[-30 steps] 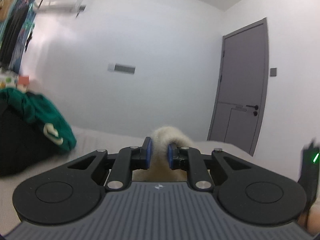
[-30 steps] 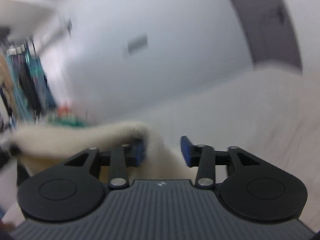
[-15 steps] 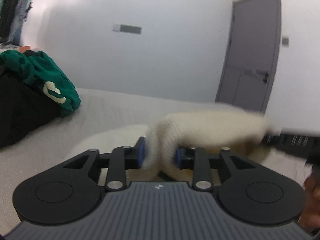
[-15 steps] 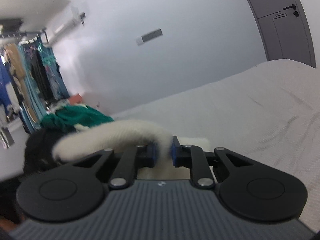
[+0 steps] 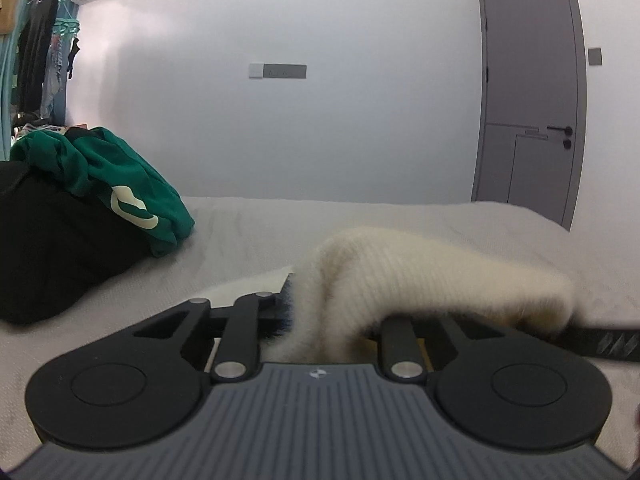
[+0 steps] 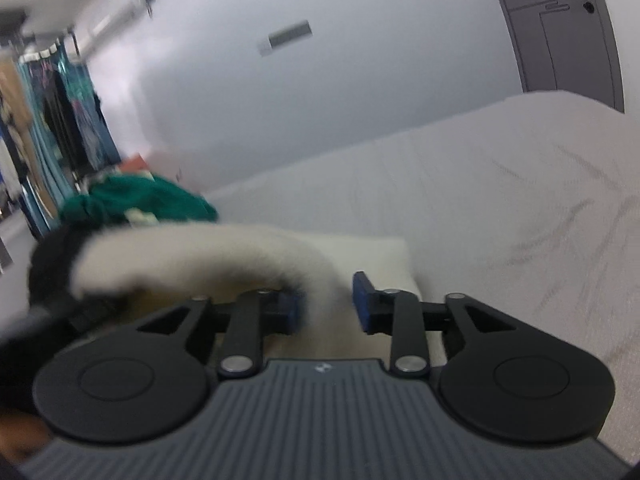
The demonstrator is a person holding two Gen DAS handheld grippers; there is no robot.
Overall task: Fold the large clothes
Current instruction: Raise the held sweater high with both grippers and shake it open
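Observation:
A cream fuzzy knit garment [image 5: 420,276] lies on the grey bed [image 5: 360,220] and hangs between both grippers. My left gripper [image 5: 328,316] has its jaws apart, with the knit draped over and between them; its right finger is hidden by fabric. My right gripper [image 6: 326,306] is open, and the cream knit [image 6: 208,256] slips off its left finger [image 6: 290,312] toward the left. The right finger [image 6: 362,304] is bare. A folded cream part [image 6: 372,256] rests on the bed just ahead.
A pile of black clothes [image 5: 52,248] topped by a green garment [image 5: 120,184] sits on the bed's left; the pile also shows in the right wrist view [image 6: 136,204]. A grey door [image 5: 528,112] stands at the right. Hanging clothes [image 5: 36,52] are far left.
Both grippers came down low over the bed with the cream knit. The right gripper's jaws, shut on the fabric half a second ago, have opened. The left jaws have widened too.

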